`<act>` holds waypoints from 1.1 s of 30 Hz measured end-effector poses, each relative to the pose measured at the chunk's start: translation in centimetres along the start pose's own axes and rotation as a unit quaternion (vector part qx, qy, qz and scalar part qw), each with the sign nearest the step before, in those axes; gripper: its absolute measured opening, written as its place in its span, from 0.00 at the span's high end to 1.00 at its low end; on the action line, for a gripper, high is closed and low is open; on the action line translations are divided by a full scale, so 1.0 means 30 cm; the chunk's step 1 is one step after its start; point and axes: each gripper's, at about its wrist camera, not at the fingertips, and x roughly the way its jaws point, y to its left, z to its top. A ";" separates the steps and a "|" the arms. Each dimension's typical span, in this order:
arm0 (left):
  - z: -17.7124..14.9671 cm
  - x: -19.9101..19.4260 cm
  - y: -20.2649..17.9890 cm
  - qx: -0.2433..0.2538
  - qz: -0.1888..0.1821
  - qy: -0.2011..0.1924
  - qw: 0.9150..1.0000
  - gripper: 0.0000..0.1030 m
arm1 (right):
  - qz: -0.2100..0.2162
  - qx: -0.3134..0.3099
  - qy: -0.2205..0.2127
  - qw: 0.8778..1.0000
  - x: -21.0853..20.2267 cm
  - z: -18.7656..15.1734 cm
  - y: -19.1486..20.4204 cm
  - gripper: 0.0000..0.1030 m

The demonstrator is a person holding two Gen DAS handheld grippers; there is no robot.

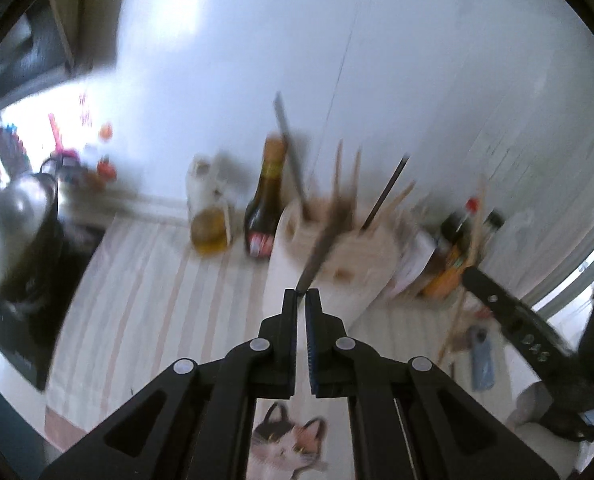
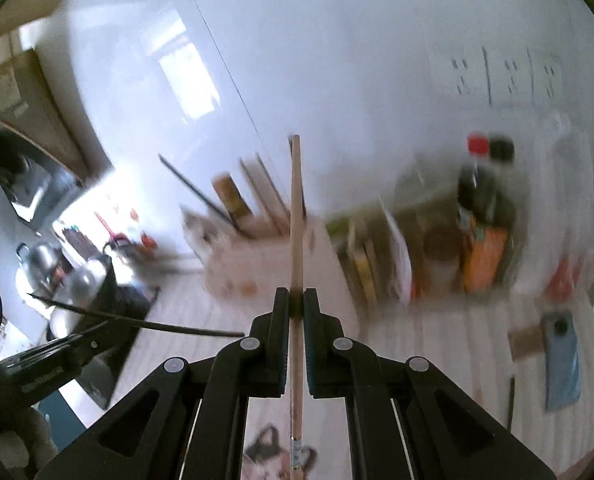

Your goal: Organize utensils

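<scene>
Dark chopstick (image 1: 321, 252) in left tongs (image 1: 301, 294), wooden chopstick (image 2: 296, 208) in right tongs (image 2: 296, 296)

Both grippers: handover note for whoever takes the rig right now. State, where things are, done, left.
Left gripper: shut on a dark chopstick, gripped at its end, the rest pointing toward the holder.
Right gripper: shut on a light wooden chopstick, held partway along its length, sticking out ahead.
Utensil holder: pale wooden, at the back of the counter between the sauce bottles, with several chopsticks already upright in it.
Done: one chopstick picked up in each gripper.
Left: drop both into the holder. Frames are motion-blurred, so check for loose utensils by the blue phone before finishing.
</scene>
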 end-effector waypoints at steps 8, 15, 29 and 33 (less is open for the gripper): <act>0.163 -0.091 -0.083 0.022 0.002 -0.058 0.998 1.00 | 0.025 -0.003 -0.045 0.999 0.015 0.239 0.045 0.94; 0.129 -0.014 -0.010 -0.006 0.012 -0.020 1.000 0.95 | 0.034 -0.005 -0.040 0.999 0.071 0.284 0.042 0.94; -0.403 0.545 0.287 -0.147 0.107 0.224 0.958 0.43 | -0.054 0.051 0.160 0.984 0.193 -0.223 -0.303 0.93; -0.470 0.691 0.304 -0.141 0.142 0.254 0.946 0.43 | -0.083 0.056 0.224 0.969 0.318 -0.368 -0.388 0.93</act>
